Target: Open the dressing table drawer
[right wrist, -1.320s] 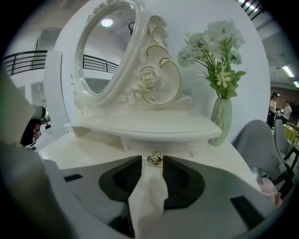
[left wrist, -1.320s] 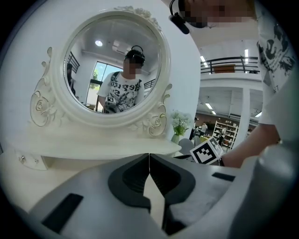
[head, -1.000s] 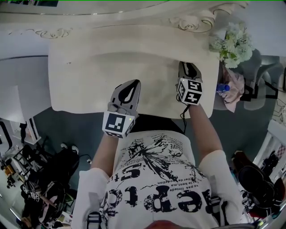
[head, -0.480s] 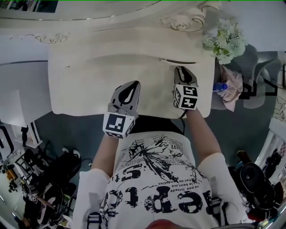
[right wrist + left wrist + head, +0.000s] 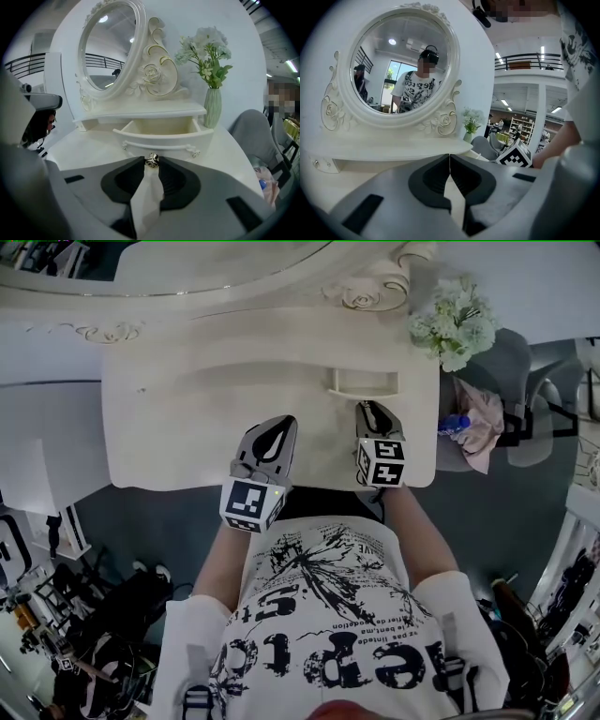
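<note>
1. One drawer stands open on the dressing tabletop, at one o'clock in the head view, below one round mirror.
2. Two tongs: the right tongs pinch the drawer's single metal knob; the left tongs are pressed together, empty.
3. One vase of flowers stands at the drawer's two o'clock.
4. From above, the right tongs hide the knob, and the frame's top edge crops the mirror.
</note>
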Demonstrator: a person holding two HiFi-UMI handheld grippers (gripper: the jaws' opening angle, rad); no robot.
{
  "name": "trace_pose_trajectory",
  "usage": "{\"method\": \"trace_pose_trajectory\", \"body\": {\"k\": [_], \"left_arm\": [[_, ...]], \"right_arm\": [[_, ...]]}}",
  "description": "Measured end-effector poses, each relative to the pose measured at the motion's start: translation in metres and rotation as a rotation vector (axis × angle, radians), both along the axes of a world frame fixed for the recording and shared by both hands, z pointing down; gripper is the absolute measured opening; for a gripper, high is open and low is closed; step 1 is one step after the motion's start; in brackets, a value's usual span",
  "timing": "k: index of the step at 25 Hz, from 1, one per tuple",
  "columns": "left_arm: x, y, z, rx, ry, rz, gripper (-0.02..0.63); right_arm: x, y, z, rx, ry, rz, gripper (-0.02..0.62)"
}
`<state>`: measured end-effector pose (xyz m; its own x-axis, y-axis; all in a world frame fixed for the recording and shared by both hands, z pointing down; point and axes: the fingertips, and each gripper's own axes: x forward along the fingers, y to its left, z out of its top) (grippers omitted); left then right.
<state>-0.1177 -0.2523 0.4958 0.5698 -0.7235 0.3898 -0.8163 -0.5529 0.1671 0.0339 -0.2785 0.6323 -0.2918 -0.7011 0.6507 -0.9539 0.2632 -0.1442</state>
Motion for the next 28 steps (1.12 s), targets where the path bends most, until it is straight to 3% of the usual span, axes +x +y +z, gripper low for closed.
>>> {"method": "trace_pose_trajectory", "body": {"k": [14, 21, 28], "left_arm": [[0.004, 0.004, -0.001, -0.006, -0.013, 0.008, 0.020], [0.006, -0.002, -0.007, 0.006, -0.018, 0.009, 0.020], [0.010, -0.011, -0.020, 0.037, -0.014, 0.008, 0.020]], "right_arm": [[-0.001, 0.018, 0.000, -0.030, -0.063, 0.016, 0.107], [-0.008, 0.020, -0.005, -0.057, -0.051, -0.041, 0.141], [0.001, 0.016, -0.059, 0.030, -0.060, -0.023, 0.139]]}}
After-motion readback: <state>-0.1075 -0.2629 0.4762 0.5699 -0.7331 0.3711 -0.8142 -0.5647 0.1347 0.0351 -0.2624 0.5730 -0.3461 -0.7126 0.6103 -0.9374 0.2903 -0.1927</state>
